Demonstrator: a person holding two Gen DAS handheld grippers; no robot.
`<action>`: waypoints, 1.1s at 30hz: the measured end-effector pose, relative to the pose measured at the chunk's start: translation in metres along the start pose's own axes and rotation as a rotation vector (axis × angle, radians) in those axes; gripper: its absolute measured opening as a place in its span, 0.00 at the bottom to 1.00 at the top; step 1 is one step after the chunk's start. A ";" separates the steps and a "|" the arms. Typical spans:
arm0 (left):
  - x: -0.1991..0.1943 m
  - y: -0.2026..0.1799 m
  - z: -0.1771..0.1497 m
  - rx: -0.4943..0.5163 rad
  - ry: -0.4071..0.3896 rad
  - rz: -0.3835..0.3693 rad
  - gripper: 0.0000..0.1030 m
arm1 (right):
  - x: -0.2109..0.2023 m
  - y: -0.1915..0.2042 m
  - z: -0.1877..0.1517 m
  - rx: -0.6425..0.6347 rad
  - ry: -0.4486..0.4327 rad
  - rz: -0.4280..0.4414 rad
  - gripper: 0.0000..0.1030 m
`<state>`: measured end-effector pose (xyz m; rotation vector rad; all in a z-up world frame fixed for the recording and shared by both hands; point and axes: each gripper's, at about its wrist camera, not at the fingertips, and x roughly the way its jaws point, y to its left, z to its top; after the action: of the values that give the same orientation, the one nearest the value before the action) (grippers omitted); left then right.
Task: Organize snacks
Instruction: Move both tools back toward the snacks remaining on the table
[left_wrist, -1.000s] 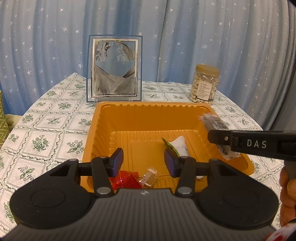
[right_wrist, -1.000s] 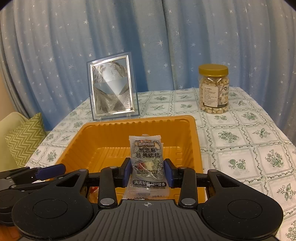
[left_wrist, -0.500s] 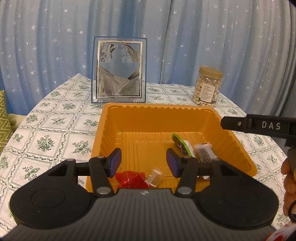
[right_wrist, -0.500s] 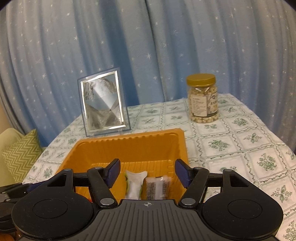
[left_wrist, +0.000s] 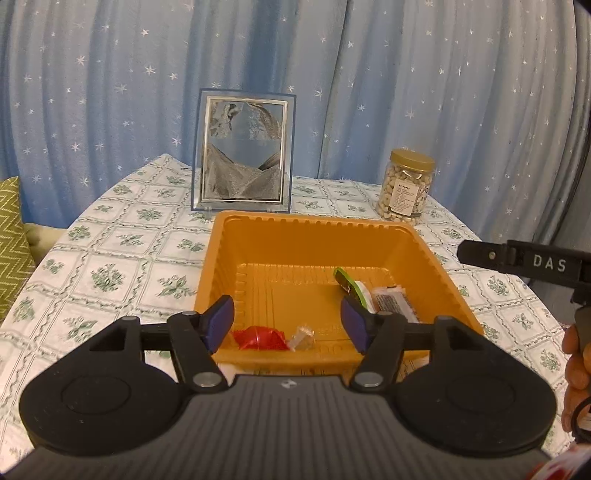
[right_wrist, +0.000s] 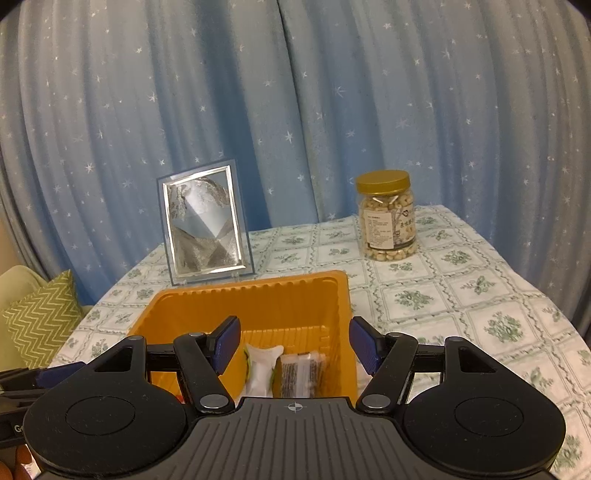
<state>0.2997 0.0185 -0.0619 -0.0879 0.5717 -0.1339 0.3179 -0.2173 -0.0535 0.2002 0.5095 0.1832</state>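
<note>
We list an orange tray on the bench, four wrapped snacks inside it, our left gripper just opened wider and empty, our right gripper spread, empty.

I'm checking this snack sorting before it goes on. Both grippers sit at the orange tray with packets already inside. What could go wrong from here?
1. The left gripper, open with jaws just widened, hangs over the orange tray's near wall; dipping for the red packet could catch the rim and shove the tray.
2. The right gripper is close beside it, so they might collide.
3. A pushed tray could hit the picture frame right behind.
</note>
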 end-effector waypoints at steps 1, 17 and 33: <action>-0.005 0.000 -0.002 -0.005 -0.003 0.002 0.62 | -0.005 0.001 -0.002 0.000 0.002 0.002 0.63; -0.104 -0.002 -0.065 -0.083 0.027 0.051 0.69 | -0.092 0.000 -0.054 0.006 0.045 0.000 0.63; -0.154 0.006 -0.111 -0.094 0.095 0.120 0.69 | -0.128 0.018 -0.100 -0.005 0.119 0.030 0.63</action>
<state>0.1121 0.0430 -0.0734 -0.1392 0.6764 0.0055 0.1562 -0.2144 -0.0753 0.1924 0.6241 0.2265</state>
